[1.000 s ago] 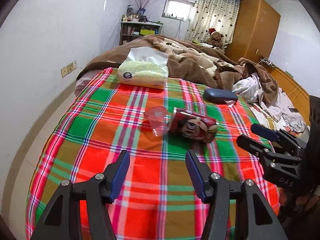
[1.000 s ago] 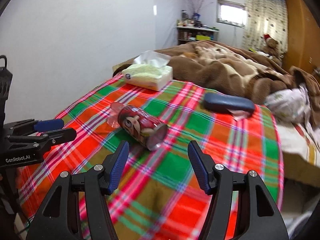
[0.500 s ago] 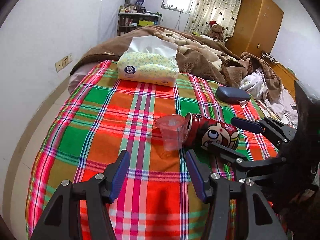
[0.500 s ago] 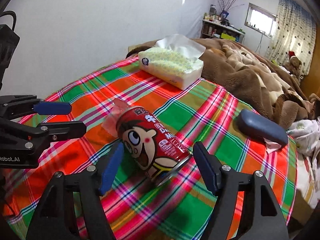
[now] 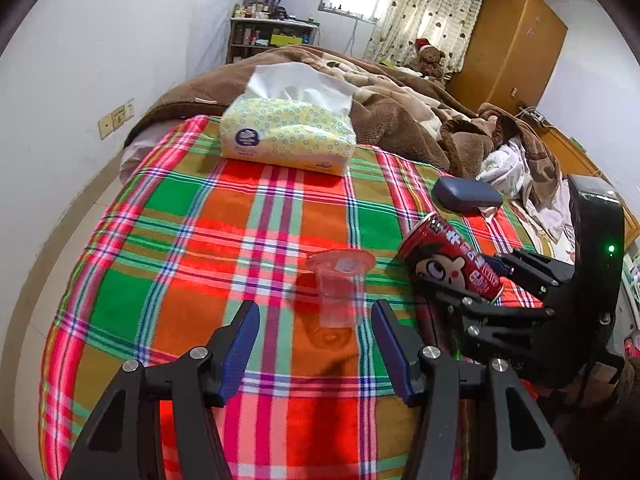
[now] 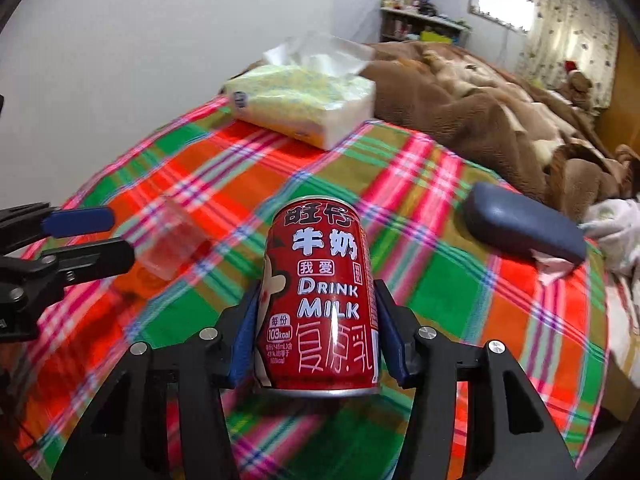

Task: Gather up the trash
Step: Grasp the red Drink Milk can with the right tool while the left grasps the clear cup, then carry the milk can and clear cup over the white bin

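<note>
In the right wrist view the red milk can (image 6: 326,300) is pinched at lower centre by the right gripper (image 6: 318,332), so 1 piece is judged collected, while the clear plastic cup (image 5: 340,284) is left on the plaid blanket (image 5: 168,240), just ahead of the spread fingers of the left gripper (image 5: 314,344).

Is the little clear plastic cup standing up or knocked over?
Knocked over. The clear plastic cup lies on its side on the plaid blanket.

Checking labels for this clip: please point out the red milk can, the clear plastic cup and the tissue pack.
red milk can (image 6: 320,300), right wrist view, middle of the printed side.
clear plastic cup (image 5: 340,292), left wrist view, its see-through wall.
tissue pack (image 5: 288,136), left wrist view, patterned top face.
</note>
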